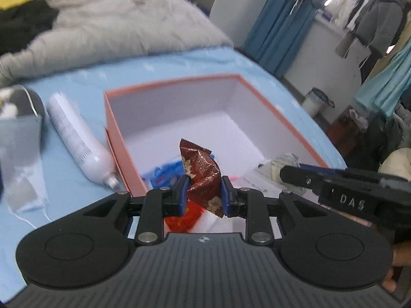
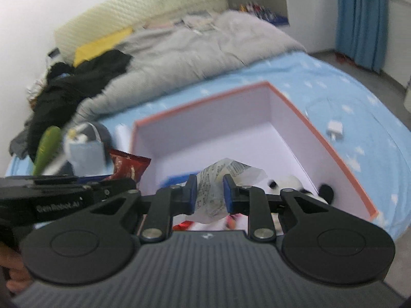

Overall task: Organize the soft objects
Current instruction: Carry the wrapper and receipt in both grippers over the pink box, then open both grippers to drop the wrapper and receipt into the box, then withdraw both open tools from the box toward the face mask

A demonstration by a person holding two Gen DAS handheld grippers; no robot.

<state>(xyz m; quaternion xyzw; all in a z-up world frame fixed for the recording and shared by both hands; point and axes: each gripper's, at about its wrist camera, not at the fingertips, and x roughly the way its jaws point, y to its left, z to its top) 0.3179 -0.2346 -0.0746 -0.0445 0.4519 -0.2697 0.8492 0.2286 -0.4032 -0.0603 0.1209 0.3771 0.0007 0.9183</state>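
Step in hand: carrying two soft items to the orange-rimmed box (image 1: 282, 113) on the blue sheet (image 1: 77, 179); both of my tongs are loaded and over its near edge.

My left gripper (image 1: 203, 195) is narrowed onto a crumpled dark-red snack wrapper (image 1: 203, 172), pads pressing both sides; my right gripper (image 2: 208, 193) is clamped on a white printed plastic packet (image 2: 218, 179), which bulges above the pads.

Already in the box: a blue packet (image 1: 167, 174), something red below my left pads, and what may be a small panda plush (image 2: 298, 184) in the near corner; blur leaves that uncertain.

Outside, left of the box: a white tube (image 1: 77, 136), a face mask (image 1: 23, 159), a green item (image 2: 46, 148); not yet stowed.

Next move, as I judge it: lower both over bare floor of the box; open each in turn; wrappers are light and may cling to a pad, so release low.
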